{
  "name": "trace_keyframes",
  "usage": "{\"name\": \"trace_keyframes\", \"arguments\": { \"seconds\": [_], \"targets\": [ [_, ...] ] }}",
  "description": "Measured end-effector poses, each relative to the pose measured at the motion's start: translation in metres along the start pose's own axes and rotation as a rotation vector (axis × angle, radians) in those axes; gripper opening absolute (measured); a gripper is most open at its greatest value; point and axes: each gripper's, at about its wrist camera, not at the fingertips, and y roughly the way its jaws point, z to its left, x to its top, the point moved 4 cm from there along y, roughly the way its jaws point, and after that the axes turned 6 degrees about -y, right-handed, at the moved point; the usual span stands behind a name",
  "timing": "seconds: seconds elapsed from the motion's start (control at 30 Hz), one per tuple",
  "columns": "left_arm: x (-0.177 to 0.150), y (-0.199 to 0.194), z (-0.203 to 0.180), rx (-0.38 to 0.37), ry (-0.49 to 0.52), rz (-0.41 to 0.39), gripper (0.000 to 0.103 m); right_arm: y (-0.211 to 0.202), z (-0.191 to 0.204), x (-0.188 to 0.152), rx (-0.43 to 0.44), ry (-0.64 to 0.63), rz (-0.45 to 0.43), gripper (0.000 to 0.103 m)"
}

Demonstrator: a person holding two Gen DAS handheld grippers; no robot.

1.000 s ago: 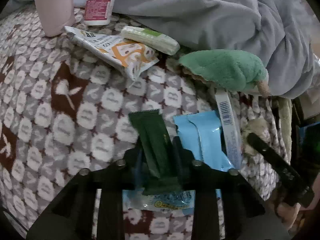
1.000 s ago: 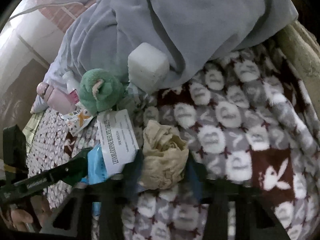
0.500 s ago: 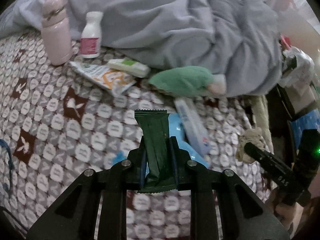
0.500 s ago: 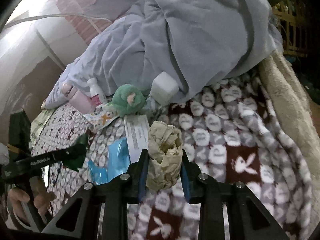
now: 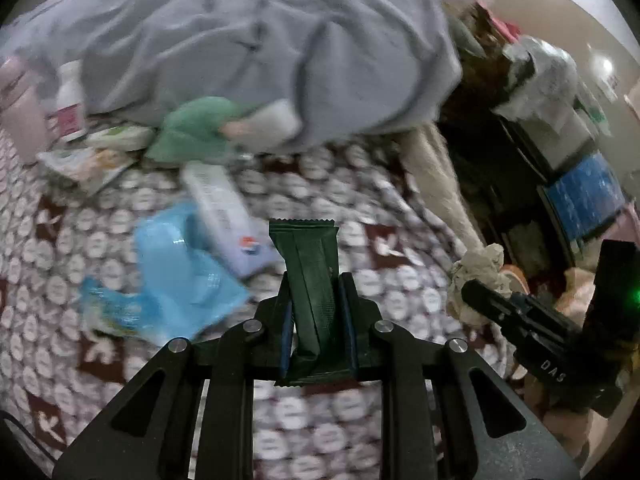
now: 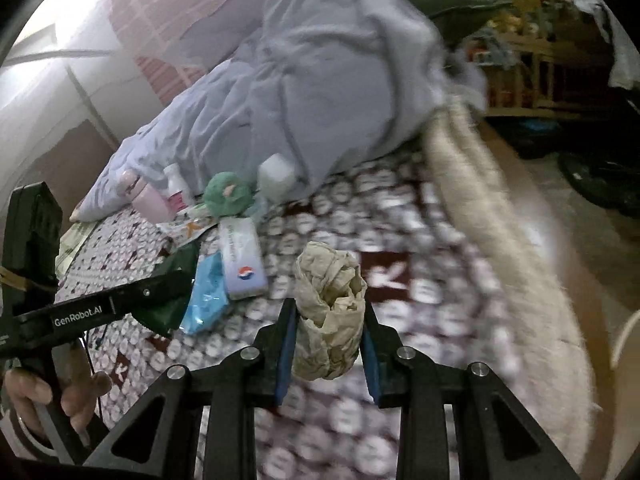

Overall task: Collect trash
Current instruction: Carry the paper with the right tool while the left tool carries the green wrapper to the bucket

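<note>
While blurred, green wrapper [image 5: 312, 280] lifted, paper wad [image 6: 328, 316] raised

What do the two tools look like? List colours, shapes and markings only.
The left tool and the right tool are matt black, with angular cut-out frames, round silver bolts and blue-lined fingers. White "GenRobot.AI" lettering runs along the left tool's side. A green light glows on the right tool's block.
</note>
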Motion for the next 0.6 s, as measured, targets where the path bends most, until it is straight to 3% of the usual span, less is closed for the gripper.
{"name": "trace_keyframes", "arguments": {
  "seconds": [0.6],
  "targets": [
    [-0.041,0.056,-0.166,-0.108,0.267,0.097,0.018,-0.098,-0.152,-0.061,-0.225,0.222,-0.044,0.028]
  ]
}}
